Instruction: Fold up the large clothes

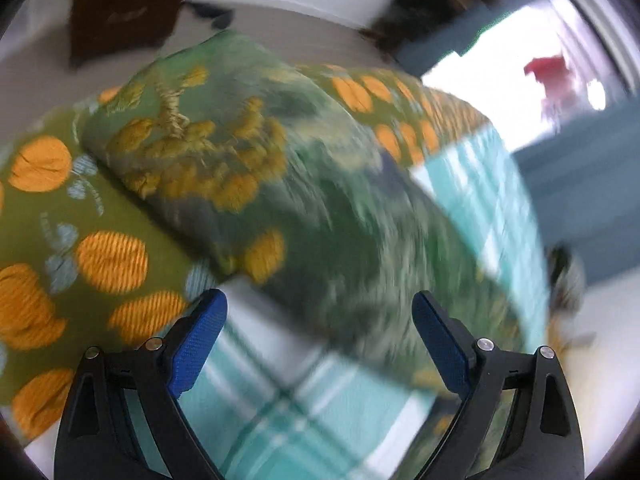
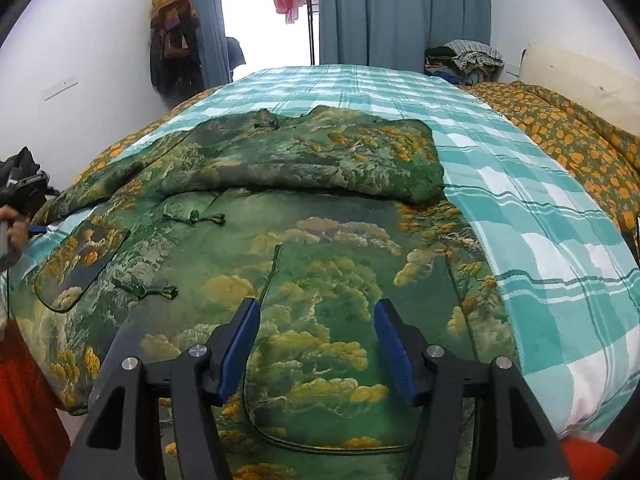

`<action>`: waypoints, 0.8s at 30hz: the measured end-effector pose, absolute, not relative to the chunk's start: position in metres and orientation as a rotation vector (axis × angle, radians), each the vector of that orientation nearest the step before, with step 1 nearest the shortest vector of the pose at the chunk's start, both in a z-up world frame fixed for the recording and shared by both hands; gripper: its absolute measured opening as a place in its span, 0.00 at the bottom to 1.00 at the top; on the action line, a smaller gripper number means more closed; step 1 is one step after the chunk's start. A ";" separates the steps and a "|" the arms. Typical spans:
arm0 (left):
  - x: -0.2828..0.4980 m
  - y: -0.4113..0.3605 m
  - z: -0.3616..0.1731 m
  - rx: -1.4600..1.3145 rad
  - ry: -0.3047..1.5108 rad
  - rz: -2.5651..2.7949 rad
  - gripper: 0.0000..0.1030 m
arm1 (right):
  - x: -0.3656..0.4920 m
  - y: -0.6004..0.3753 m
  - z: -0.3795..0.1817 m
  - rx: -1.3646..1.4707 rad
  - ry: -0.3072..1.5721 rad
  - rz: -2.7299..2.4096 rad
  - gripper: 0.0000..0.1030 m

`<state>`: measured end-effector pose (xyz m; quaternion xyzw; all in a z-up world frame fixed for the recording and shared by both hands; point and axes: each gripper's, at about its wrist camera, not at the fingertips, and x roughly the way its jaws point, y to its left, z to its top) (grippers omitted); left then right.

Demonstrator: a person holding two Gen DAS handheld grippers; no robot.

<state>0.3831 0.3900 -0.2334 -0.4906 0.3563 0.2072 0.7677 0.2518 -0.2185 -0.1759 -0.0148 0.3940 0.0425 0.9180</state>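
Observation:
A large padded green jacket (image 2: 304, 240) with a yellow and green landscape print and knot buttons lies spread on a teal checked blanket (image 2: 520, 208) on the bed. One sleeve is folded across its upper part. My right gripper (image 2: 316, 320) is open and empty, just above the jacket's near hem. In the blurred left wrist view the jacket (image 1: 304, 184) lies ahead, and my left gripper (image 1: 320, 312) is open and empty over the blanket (image 1: 280, 408). The left gripper also shows at the left edge of the right wrist view (image 2: 24, 196).
A green quilt with orange dots (image 2: 568, 136) lies along the bed's right side and shows in the left wrist view (image 1: 80, 248). Blue curtains (image 2: 400, 12) frame a bright doorway behind. Hanging bags (image 2: 174, 36) are on the left wall. Piled clothes (image 2: 464, 60) sit at the back right.

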 end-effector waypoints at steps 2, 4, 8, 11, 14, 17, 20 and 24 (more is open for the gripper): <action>0.383 0.401 -0.237 -1.132 0.701 0.469 0.91 | 0.252 -0.216 -0.178 -0.042 0.817 0.091 0.59; 0.383 0.408 -0.237 -1.166 0.663 0.487 0.85 | 0.253 -0.215 -0.180 -0.042 0.822 0.094 0.59; 0.393 0.405 -0.221 -1.038 0.698 0.552 0.10 | 0.256 -0.218 -0.183 -0.021 0.830 0.091 0.59; 0.404 0.380 -0.183 -0.833 0.700 0.550 0.08 | 0.257 -0.222 -0.184 0.001 0.830 0.090 0.59; 0.425 0.333 -0.128 -0.590 0.661 0.475 0.08 | 0.257 -0.225 -0.182 0.019 0.820 0.090 0.59; 0.444 0.268 -0.077 -0.357 0.607 0.354 0.08 | 0.257 -0.227 -0.181 0.032 0.811 0.092 0.59; 0.458 0.189 -0.044 -0.155 0.568 0.193 0.08 | 0.255 -0.229 -0.178 0.039 0.800 0.091 0.59; 0.469 0.085 -0.042 0.058 0.564 0.015 0.08 | 0.253 -0.235 -0.174 0.051 0.783 0.081 0.59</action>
